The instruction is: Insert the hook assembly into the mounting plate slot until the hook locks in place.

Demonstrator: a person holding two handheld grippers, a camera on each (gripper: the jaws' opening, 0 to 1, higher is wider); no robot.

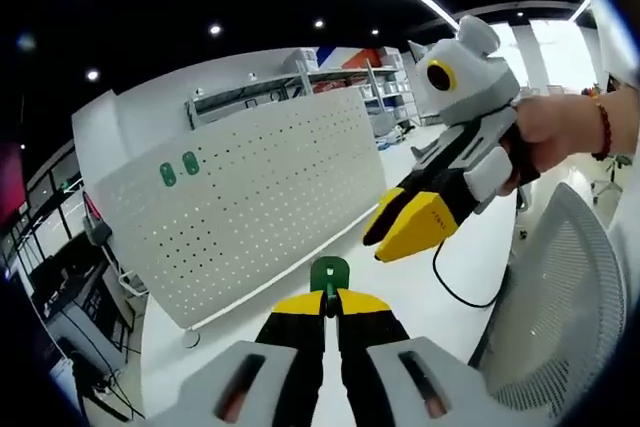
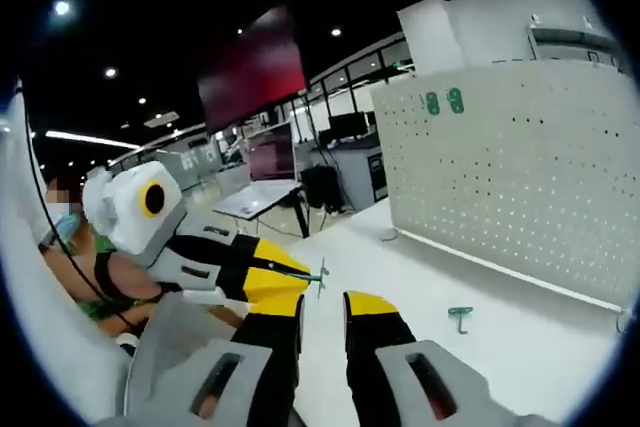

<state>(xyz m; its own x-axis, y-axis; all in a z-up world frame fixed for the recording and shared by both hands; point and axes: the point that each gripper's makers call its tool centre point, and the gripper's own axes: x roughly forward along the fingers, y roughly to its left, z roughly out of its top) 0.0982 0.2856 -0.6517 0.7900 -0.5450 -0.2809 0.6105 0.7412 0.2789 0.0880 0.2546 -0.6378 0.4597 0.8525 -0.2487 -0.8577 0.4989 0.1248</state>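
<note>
Overhead, ceiling lights dot a dark office hall, and below them a white table [image 1: 470, 247] carries an upright white pegboard [image 1: 260, 197] with two green hooks [image 1: 179, 169] already hanging near its upper left corner. A grey mesh chair back [image 1: 565, 287] stands at the table's edge.

In the left gripper view, the left gripper [image 1: 331, 304] has its yellow-tipped jaws pressed together on a green hook [image 1: 329, 277], whose rounded plate stands up just above the tips, in front of the pegboard's lower edge. The right gripper [image 1: 400, 232] enters from the right, held by a hand [image 1: 560, 132] with a red bracelet; its jaws look closed, with nothing between them.

In the right gripper view, the right gripper's jaws stand slightly apart with nothing between them. Another green hook [image 2: 460, 318] lies on the table near the board. The hook's thin prongs are hard to make out.
</note>
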